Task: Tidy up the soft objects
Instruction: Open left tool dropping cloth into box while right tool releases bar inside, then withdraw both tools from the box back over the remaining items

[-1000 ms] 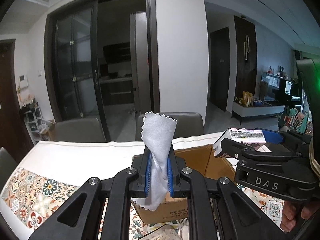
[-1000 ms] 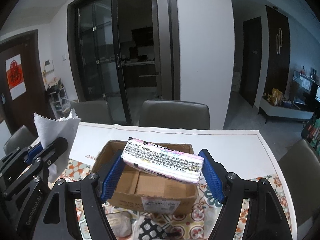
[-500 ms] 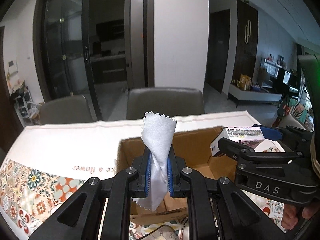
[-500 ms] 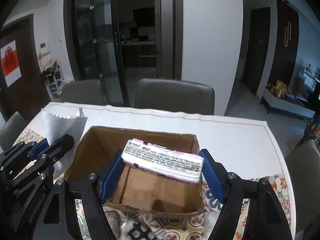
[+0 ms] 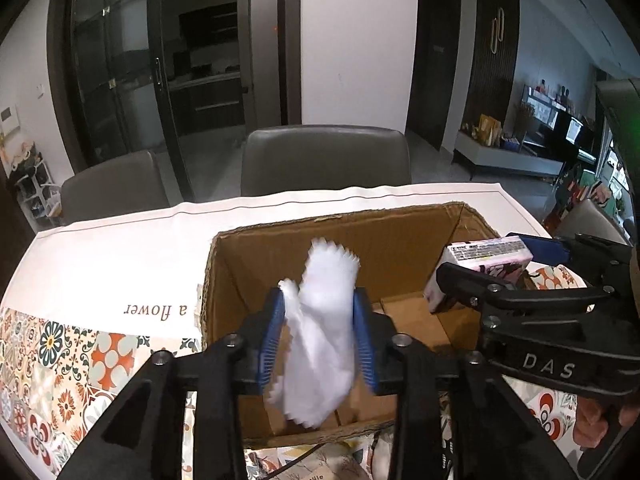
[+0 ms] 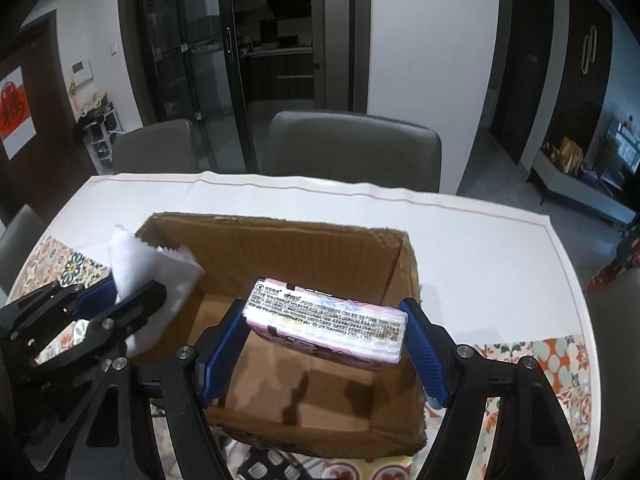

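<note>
An open cardboard box (image 5: 256, 252) (image 6: 304, 248) stands on the table. My left gripper (image 5: 320, 336) hangs over the box's near left part; its jaws have spread, and the white zigzag-edged cloth (image 5: 324, 336) sits loosely between them, blurred and sagging. The left gripper also shows in the right wrist view (image 6: 120, 300), with the cloth (image 6: 136, 260) over the box's left wall. My right gripper (image 6: 324, 344) is shut on a pink pack of tissues (image 6: 324, 320) and holds it over the box's inside. In the left wrist view the pack (image 5: 480, 260) is at the box's right side.
The table has a white cloth (image 6: 480, 240) with patterned tiles (image 5: 60, 360) at the near edge. Grey chairs (image 5: 326, 160) (image 6: 356, 148) stand behind the table. Soft items and a dark patterned thing (image 6: 264, 464) lie in front of the box.
Both grippers moved forward and tilted down over the box. The left gripper's jaws opened and the cloth has slumped between them. The right gripper still grips the tissue pack.
</note>
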{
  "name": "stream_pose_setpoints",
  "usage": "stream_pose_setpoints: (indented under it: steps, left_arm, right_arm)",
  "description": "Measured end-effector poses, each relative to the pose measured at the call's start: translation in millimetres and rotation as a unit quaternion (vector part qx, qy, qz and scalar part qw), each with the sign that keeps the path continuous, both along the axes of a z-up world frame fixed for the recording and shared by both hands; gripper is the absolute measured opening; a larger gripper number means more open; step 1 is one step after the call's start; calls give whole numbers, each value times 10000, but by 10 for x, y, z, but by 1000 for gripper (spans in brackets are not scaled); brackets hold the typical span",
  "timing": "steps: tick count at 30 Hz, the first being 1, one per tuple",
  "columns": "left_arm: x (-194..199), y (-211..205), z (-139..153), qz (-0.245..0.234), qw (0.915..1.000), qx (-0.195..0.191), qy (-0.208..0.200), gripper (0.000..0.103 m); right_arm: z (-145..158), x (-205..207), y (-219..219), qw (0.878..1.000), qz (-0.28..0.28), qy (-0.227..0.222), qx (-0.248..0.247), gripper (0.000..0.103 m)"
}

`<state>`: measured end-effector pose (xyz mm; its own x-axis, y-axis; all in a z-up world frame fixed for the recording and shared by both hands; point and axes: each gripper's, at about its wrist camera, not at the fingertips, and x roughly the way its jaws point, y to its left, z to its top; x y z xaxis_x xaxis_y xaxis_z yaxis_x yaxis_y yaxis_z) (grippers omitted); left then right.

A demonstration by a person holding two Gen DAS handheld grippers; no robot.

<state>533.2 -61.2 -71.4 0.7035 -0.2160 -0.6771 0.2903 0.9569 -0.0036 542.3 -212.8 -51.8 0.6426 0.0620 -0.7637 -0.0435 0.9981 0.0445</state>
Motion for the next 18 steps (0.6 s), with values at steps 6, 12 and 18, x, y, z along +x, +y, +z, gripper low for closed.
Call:
stream_pose_setpoints:
  steps: [6, 12, 18]
  left_arm:
    - [-35, 34, 3, 13, 10000, -19, 59, 55]
    - [-137, 75, 63, 183, 9998, 112, -32, 63]
    - [-250, 173, 168, 378, 9992, 45, -93, 64]
  right_arm:
    - [-53, 25, -50, 9998, -76, 138, 101, 77]
    - [-48, 16, -56, 9998, -56, 134, 143, 82]
    - [65, -58, -54, 9999, -132, -54, 63, 84]
